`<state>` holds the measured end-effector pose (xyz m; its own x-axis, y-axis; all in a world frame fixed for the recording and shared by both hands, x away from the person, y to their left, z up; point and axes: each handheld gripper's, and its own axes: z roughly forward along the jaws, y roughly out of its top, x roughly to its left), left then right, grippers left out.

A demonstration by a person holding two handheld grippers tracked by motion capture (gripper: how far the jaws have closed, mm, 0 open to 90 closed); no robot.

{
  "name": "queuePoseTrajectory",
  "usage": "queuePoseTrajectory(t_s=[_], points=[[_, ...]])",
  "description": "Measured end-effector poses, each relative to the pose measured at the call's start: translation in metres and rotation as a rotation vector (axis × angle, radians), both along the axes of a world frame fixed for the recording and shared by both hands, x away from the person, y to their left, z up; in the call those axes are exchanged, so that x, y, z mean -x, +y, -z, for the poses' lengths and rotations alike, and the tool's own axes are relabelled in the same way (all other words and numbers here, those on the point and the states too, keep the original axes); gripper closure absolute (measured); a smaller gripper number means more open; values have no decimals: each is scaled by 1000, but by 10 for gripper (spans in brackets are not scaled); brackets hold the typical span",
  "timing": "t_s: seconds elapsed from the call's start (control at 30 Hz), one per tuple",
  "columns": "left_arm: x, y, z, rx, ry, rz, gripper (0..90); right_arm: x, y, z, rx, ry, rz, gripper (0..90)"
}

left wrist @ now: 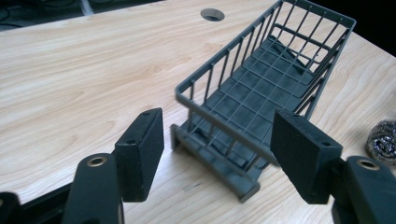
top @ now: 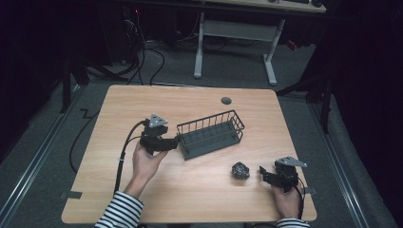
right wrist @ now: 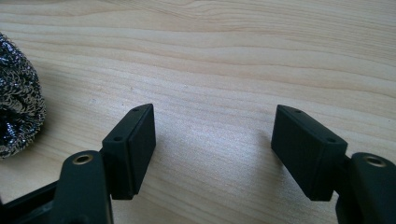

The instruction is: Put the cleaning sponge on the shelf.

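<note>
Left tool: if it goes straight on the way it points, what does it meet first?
Probably the near end rail of the dark grey wire basket, framed between the left tool's open jaws; depth is unclear.

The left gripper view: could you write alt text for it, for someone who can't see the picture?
Two open black gripper jaws of the left gripper reach toward the near end of an empty dark grey wire basket on a light wooden table. A steel wool scrubber peeks in at the right edge, and a round cable hole sits in the tabletop beyond.
</note>
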<state>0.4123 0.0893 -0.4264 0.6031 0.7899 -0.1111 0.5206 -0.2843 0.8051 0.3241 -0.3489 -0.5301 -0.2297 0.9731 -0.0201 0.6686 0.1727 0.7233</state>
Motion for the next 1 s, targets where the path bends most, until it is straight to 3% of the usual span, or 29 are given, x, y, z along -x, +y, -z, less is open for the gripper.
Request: queuePoseTrajectory(t_s=[0.27, 0.33, 0.5, 0.63, 1.0], points=[[9, 32, 0, -10, -19, -45, 362, 0, 0, 0, -1, 1, 1, 310], [13, 43, 1, 12, -19, -59, 361, 0, 0, 0, 0, 0, 0, 309], [17, 62, 4, 13, -25, -91, 362, 0, 0, 0, -1, 0, 1, 309], [19, 77, 7, 40, -22, -123, 362, 0, 0, 0, -2, 1, 1, 310], [31, 109, 27, 34, 4, -181, 359, 0, 0, 0, -1, 1, 1, 310]])
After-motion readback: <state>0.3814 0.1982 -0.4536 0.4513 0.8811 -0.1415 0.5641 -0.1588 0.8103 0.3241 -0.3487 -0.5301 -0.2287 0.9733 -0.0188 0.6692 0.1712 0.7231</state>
